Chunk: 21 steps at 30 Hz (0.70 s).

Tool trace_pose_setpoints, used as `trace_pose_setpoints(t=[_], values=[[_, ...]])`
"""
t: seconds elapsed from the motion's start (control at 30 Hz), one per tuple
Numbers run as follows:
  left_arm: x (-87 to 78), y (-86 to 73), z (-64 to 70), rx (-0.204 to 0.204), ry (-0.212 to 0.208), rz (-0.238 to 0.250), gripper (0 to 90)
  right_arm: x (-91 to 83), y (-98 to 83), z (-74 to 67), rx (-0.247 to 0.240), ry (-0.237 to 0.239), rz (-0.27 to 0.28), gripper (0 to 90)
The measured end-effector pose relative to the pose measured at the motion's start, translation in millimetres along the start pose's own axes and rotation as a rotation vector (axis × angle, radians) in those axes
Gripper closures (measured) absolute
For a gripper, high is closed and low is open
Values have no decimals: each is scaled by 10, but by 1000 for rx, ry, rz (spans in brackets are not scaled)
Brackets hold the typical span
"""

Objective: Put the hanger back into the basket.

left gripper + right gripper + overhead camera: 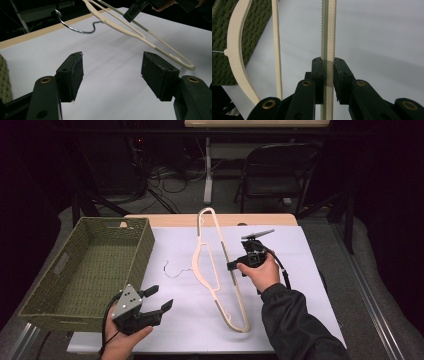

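Observation:
A cream plastic hanger (pixel 242 312) with a thin metal hook (pixel 172 271) hangs slanted above the white sheet (pixel 300 270). My right gripper (pixel 233 266) is shut on its ridged straight bar (pixel 327 37), pads pressing from both sides. The curved shoulder (pixel 234 50) runs to the left of the bar. My left gripper (pixel 161 298) stands open near the front left, nothing between its pads (pixel 72 72). From the left gripper view, the hanger (pixel 140 37) and the right gripper (pixel 132 11) float ahead over the sheet.
A green woven basket (pixel 142 250) stands at the table's left, beside my left hand. The wooden table edge (pixel 260 220) shows at the back. A folding chair (pixel 280 165) and table legs stand beyond it on the floor.

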<state>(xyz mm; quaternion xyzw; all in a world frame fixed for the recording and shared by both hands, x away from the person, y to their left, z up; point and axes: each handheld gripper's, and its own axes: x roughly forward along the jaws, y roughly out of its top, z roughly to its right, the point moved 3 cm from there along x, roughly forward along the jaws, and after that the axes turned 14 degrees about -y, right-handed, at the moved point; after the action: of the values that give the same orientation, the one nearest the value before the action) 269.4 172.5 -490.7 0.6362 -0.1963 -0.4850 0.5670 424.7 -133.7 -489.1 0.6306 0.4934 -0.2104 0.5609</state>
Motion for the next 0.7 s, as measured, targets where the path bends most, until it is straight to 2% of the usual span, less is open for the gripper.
trace_pose_setpoints(t=[0.23,0.47,0.7], values=[[238,-8,27,-6,-32,-11,351,-22,-16,-28,48,64,49,798],[444,0,20,-48,-70,-2,350,-7,-49,-32,63,85,80,798],[635,54,58,-63,-126,-4,351,-17,-50,-60,61,92,95,798]])
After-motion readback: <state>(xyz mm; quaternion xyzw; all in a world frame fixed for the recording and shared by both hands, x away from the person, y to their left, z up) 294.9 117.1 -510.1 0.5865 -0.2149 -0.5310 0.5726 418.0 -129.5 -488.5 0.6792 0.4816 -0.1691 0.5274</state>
